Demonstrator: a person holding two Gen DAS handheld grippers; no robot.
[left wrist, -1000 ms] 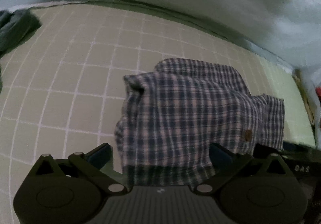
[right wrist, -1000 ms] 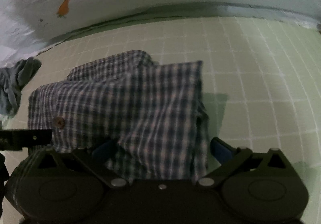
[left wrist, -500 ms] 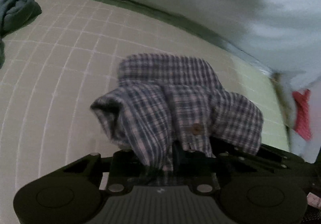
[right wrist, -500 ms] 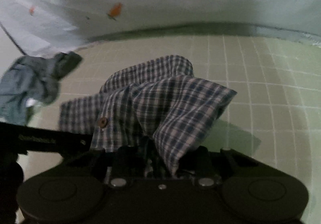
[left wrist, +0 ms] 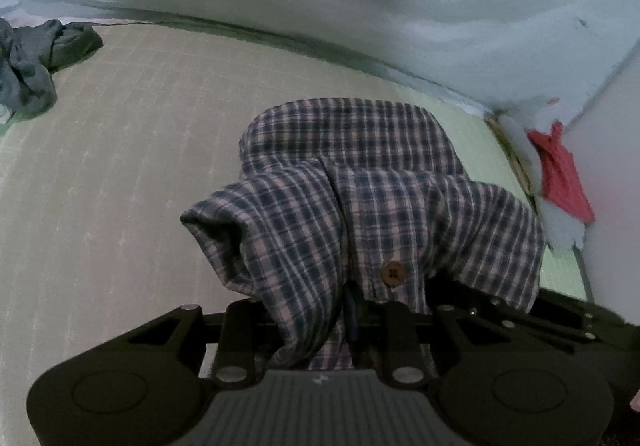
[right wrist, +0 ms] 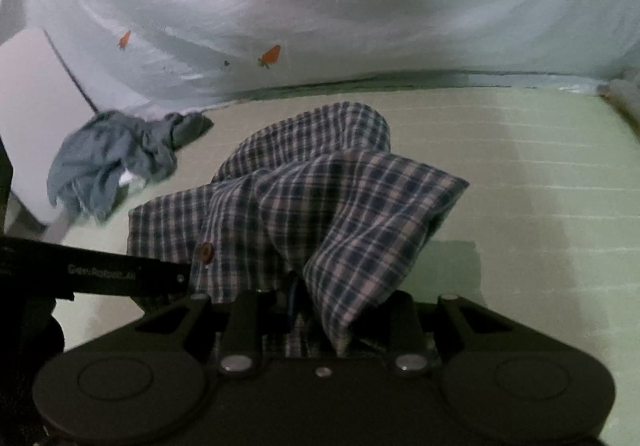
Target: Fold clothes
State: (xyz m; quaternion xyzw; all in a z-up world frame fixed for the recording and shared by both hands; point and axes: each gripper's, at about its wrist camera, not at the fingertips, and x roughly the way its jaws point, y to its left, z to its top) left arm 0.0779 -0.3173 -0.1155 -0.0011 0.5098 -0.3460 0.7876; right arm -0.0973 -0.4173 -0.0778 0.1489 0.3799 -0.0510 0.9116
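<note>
Holding the blue-and-white plaid button-up shirt (left wrist: 360,198) by its near edge, both tongs have just clamped nearly shut on cloth: left gripper (left wrist: 352,310), right gripper (right wrist: 298,302). It's bunched up, lifted off the pale green gridded mat (left wrist: 120,166); a crumpled grey garment (right wrist: 112,162) lies well apart.

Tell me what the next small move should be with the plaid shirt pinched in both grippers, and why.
Probably carry the lifted edge forward over the rest of the plaid shirt and lay it down. The left gripper and the right gripper are each shut on its near hem, which is raised off the green mat while the far part lies flat.
</note>
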